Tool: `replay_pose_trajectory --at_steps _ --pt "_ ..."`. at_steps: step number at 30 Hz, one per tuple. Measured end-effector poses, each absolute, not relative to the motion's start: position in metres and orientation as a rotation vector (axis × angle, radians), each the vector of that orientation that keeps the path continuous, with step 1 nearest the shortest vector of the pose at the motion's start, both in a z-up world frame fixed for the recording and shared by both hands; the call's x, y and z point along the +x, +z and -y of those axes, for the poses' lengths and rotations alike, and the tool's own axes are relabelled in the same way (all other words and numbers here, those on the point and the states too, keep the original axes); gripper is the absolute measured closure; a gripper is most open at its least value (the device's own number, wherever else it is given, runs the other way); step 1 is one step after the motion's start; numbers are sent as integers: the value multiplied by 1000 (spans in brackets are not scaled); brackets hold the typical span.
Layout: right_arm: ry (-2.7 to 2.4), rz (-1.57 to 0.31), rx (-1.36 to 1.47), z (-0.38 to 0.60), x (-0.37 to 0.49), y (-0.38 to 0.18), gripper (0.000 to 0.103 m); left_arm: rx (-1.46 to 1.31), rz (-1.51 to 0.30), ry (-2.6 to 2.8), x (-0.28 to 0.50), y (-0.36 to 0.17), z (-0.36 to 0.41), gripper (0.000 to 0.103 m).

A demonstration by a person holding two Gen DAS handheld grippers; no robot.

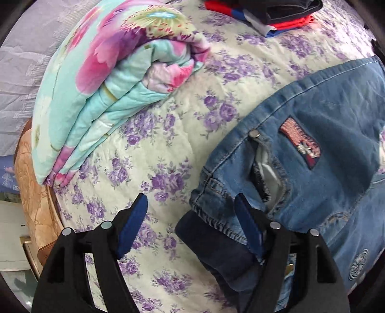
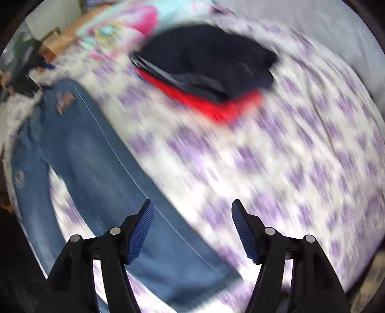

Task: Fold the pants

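Blue jeans [image 1: 320, 134] lie spread on a bed with a purple-flowered sheet [image 1: 168, 134]. In the left wrist view I see their waistband, a front pocket and a red patch at the right. My left gripper [image 1: 191, 201] is open above the waistband corner, its right finger over the denim. In the blurred right wrist view the jeans' legs [image 2: 101, 159] run from upper left to bottom centre. My right gripper [image 2: 192, 208] is open and empty above the lower end of one leg.
A folded flowered quilt [image 1: 101, 91] lies at the left of the bed. A stack of folded dark and red clothes [image 2: 207, 72] sits on the sheet beyond the jeans, also in the left wrist view [image 1: 272, 12]. The wooden bed edge [image 1: 31, 192] is at far left.
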State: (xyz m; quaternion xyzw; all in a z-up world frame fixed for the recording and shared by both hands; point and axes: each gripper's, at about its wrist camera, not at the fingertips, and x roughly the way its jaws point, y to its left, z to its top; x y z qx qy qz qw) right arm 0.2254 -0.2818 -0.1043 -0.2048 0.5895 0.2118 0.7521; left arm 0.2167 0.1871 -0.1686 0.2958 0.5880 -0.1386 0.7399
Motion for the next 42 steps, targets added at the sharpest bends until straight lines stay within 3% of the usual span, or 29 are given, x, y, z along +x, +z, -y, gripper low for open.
replay_pose_trajectory --at_steps 2,6,11,14,16,18,25,32,39,42 --pt "435 -1341 -443 307 210 -115 37 627 -1279 -355 213 -159 -180 30" --pt "459 -1379 -482 336 185 -142 41 631 -1259 -371 207 -149 -160 19" --pt "514 -1454 -498 348 187 -184 46 654 -1317 -302 206 -161 -148 19" --pt "554 -1539 -471 349 187 -200 57 644 -1333 -256 209 -168 -153 19" --pt "599 -1580 -453 346 187 -197 82 627 -1342 -230 214 -173 -159 19" --pt "633 -1590 -511 333 187 -186 86 601 -1346 -219 219 -176 -166 19" --pt "540 -1431 -536 347 213 -107 88 497 -1353 -235 228 -177 -188 18" --pt "498 -1514 -632 334 221 -190 88 414 -1418 -356 251 -200 -194 18" --pt "451 -1532 -589 333 225 -201 86 443 -1450 -452 264 -213 -190 18" --pt "441 -1539 -582 334 219 -203 86 412 -1473 -492 270 -217 -194 25"
